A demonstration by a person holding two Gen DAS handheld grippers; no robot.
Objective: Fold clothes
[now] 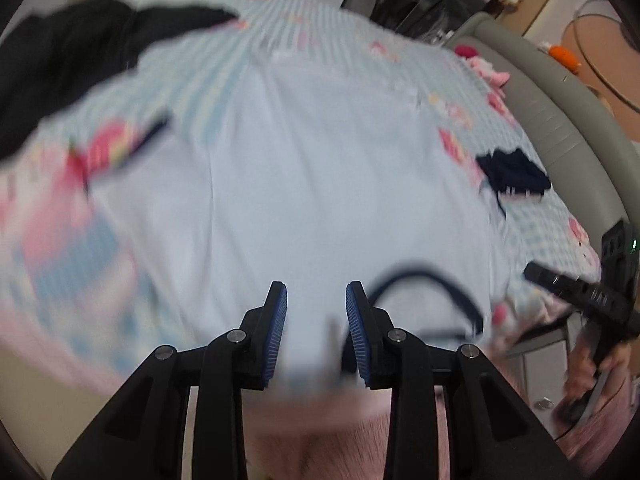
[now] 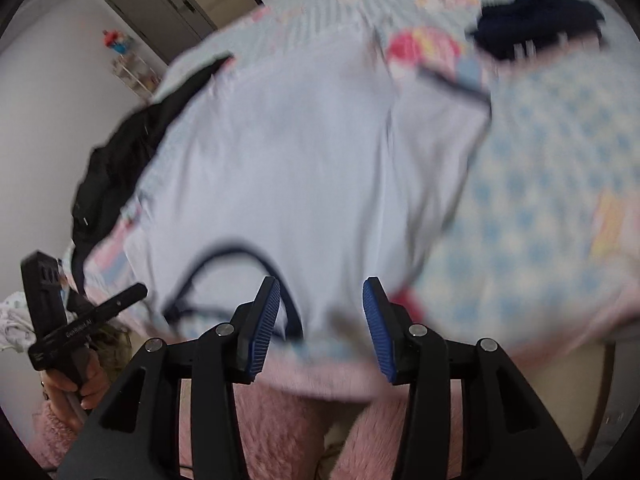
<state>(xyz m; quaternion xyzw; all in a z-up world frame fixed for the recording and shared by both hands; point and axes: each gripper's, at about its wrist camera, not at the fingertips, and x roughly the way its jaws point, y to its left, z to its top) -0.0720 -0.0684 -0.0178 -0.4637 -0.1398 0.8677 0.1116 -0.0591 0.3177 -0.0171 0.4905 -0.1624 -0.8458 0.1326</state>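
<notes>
1. The bed (image 1: 532,216) takes up most of both views, with a blue-and-white checked cover and pink cartoon prints. Everything is pretty blurry.
2. A white T-shirt (image 1: 304,184) lies spread flat in the middle of the bed, its navy-trimmed neckline (image 1: 432,276) at the near edge, closest to both claws.
3. A black garment (image 1: 72,48) is heaped at the far left of the bed, touching the shirt's edge in the right wrist view.
4. A small navy garment (image 2: 536,20) sits on the cover to the right, apart from the shirt.
5. The left gripper (image 1: 316,320) hangs over the shirt's near hem left of the neckline, jaws parted with nothing pinched.
6. The right gripper (image 2: 322,320) is just right of the neckline, jaws apart too. The shirt's edge shows in the gap, but the pads aren't squeezing it.
7. Pink fuzzy fabric (image 2: 280,420) shows below the claws.
</notes>
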